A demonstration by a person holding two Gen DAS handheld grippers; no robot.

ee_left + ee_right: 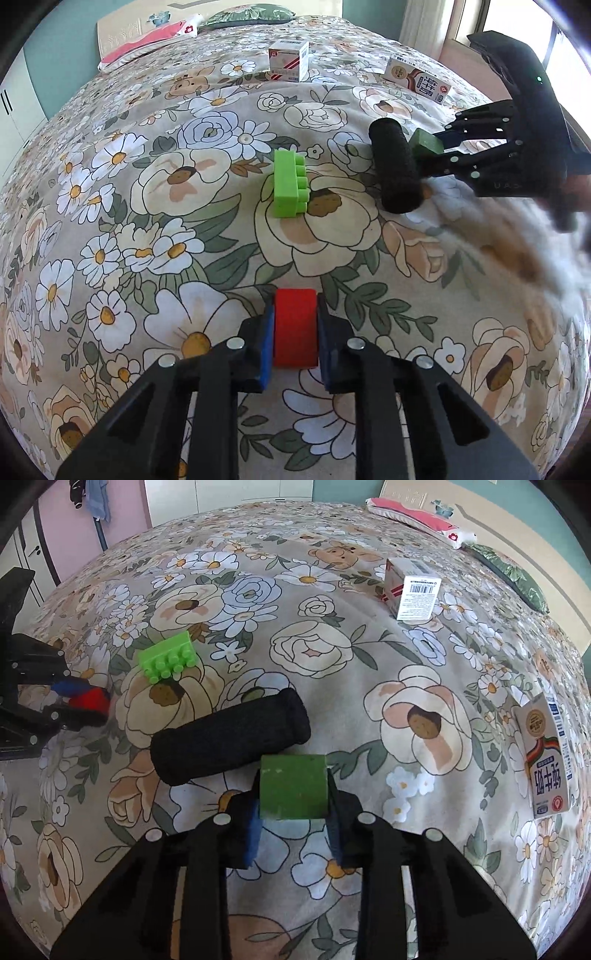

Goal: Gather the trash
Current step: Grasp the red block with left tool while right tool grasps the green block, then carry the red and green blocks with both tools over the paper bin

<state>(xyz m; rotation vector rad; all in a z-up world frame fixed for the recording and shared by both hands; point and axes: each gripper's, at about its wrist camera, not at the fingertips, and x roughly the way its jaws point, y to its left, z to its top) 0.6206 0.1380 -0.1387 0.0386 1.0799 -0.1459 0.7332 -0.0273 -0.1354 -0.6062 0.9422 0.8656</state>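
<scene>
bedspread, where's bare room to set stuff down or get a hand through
Free: the wide stretch of bedspread between the lime brick, white box and milk carton. Crowded: around the black roll, where the right gripper clamps a green block.

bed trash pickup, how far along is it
Nothing looks collected yet. In hand: left tool shut on the red block, right tool shut on the dark green block. Left on the bed: lime brick, black roll, small box, milk carton.
</scene>
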